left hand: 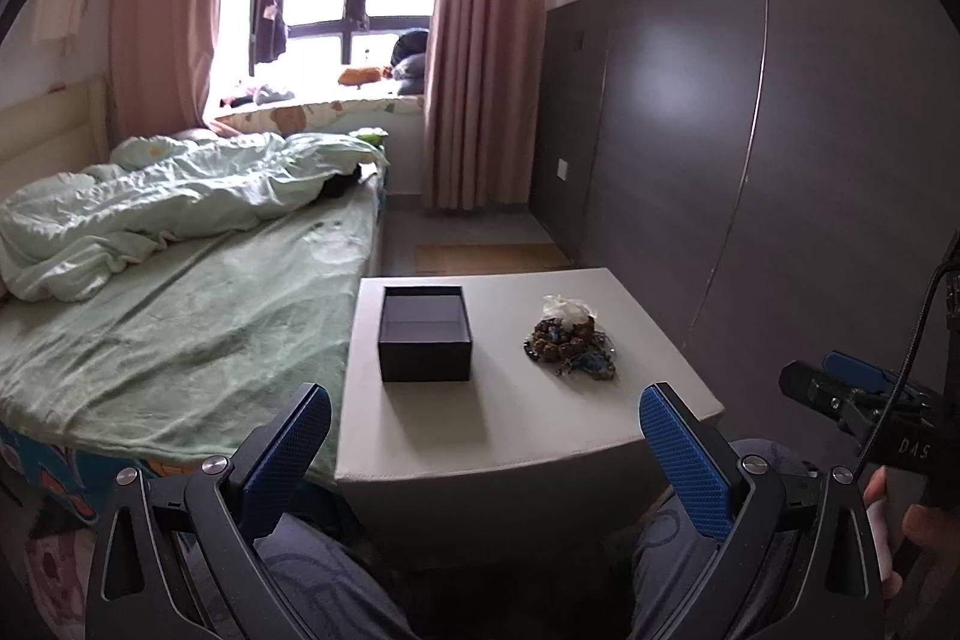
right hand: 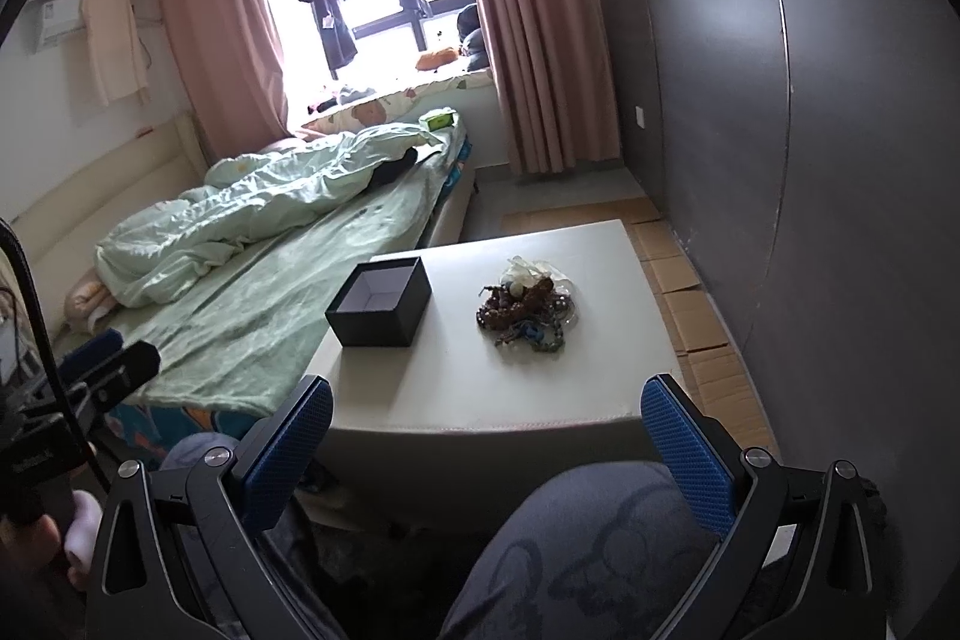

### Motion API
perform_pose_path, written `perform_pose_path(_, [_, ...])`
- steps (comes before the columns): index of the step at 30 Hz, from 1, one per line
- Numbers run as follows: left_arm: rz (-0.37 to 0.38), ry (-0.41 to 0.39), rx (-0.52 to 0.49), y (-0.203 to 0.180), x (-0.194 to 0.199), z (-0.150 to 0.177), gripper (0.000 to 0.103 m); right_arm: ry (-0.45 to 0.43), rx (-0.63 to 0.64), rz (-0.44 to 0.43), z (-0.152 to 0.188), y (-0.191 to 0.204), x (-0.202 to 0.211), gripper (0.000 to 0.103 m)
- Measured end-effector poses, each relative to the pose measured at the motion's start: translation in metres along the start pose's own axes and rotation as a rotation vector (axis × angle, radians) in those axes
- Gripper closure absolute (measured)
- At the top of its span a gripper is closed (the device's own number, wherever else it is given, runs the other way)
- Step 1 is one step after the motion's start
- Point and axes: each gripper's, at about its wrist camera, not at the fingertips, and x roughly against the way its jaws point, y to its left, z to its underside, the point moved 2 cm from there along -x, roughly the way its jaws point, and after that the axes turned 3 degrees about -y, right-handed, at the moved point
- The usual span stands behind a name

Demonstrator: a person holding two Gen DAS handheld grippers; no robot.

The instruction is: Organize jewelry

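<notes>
A heap of jewelry, brown beads, blue pieces and a white pouch, lies on the right part of a white table; it also shows in the right wrist view. An open, empty black box stands on the table's left part, also in the right wrist view. My left gripper is open and empty, held before the table's near edge. My right gripper is open and empty, also short of the near edge. Each gripper shows at the edge of the other's view.
A bed with green sheets and a rumpled quilt lies against the table's left side. A dark grey wall panel runs along the right. Flattened cardboard lies on the floor between table and wall. My knees are under the grippers.
</notes>
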Motion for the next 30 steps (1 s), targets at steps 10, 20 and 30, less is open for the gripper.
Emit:
perform_pose_path(10, [0.099,0.050,0.041,-0.002,-0.044,-0.019,0.000,0.015,-0.113,-0.059,-0.023,-0.039,-0.030,0.002])
perform_pose_path(20, [0.182,0.100,0.078,-0.008,-0.102,-0.036,0.003,0.084,-0.272,-0.133,-0.033,-0.074,-0.096,0.015])
perform_pose_path(30, [0.246,0.208,0.063,-0.018,-0.186,-0.050,0.007,0.172,-0.432,-0.180,-0.041,-0.099,-0.182,0.023])
